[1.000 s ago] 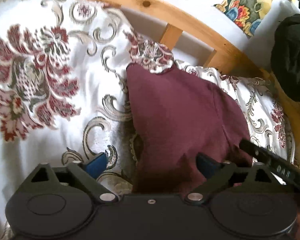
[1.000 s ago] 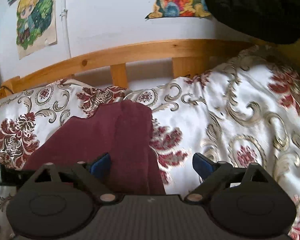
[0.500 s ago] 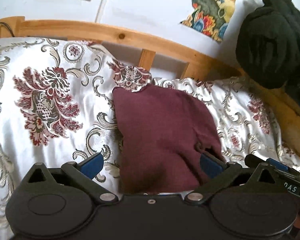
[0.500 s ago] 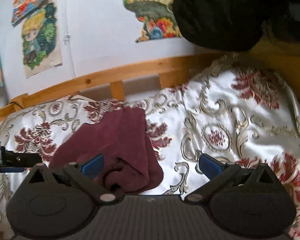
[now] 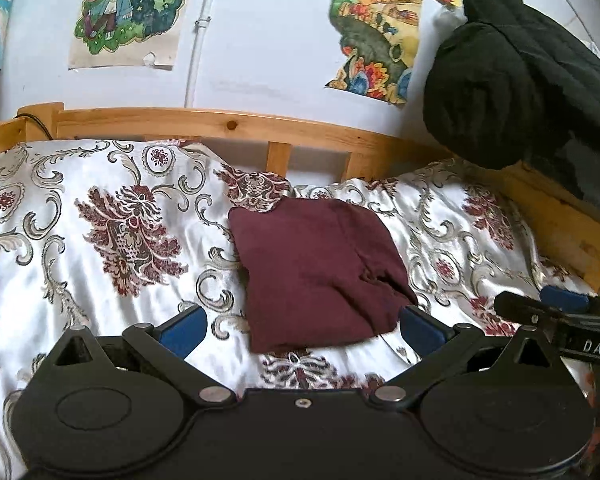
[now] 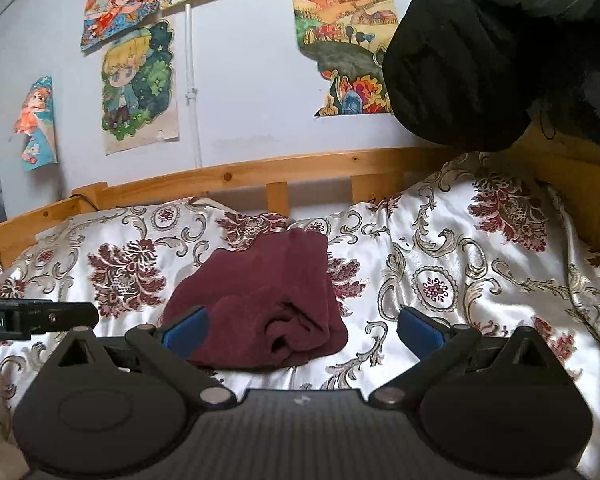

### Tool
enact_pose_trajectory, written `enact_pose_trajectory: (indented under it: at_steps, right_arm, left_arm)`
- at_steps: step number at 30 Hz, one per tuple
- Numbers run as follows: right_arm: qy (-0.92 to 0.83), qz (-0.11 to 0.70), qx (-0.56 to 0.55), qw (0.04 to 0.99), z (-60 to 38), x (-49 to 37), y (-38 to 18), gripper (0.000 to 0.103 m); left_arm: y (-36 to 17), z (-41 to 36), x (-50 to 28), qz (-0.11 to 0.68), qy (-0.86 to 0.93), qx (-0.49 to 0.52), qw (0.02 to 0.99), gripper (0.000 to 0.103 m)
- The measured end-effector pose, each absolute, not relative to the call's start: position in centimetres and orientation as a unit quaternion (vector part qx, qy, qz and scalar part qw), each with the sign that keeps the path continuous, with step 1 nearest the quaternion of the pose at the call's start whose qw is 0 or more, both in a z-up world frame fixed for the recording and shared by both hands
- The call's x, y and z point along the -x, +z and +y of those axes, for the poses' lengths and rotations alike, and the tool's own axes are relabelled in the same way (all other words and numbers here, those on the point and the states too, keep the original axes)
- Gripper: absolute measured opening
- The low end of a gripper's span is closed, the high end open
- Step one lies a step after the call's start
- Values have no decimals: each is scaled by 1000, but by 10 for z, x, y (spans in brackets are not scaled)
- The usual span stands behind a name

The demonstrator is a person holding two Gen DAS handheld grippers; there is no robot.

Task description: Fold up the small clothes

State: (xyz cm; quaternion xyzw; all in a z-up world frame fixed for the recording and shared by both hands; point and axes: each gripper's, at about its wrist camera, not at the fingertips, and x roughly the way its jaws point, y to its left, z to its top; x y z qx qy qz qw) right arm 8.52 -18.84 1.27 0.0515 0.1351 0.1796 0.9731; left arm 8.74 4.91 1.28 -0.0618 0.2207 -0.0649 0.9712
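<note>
A folded cloth point(image 5: 316, 272) is laid on the bed point(image 5: 100, 280), with the wooden rail point(image 5: 228, 124) and wall pictures point(image 5: 124, 12) behind it.

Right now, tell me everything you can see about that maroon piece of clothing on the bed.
The maroon garment is a small piece of soft, matte, knit-looking cloth, folded into a rough rectangle. Its near right corner is bunched into loose creases with a dark opening. It lies flat on the floral satin bedspread, its far edge close to the wooden bed rail. Neither gripper touches it; what kind of garment it is cannot be told.
</note>
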Motion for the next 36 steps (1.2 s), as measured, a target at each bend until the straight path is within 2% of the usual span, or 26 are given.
enact_pose_trajectory:
  at_steps: [14, 36]
  right_arm:
    - [178, 130, -43, 975, -193, -45, 16, 103]
    - [167, 154, -55, 972, -199, -51, 9, 103]
  left_arm:
    - [15, 49, -45, 210, -48, 62, 975, 102]
    - [10, 48, -47, 225, -44, 51, 972, 102]
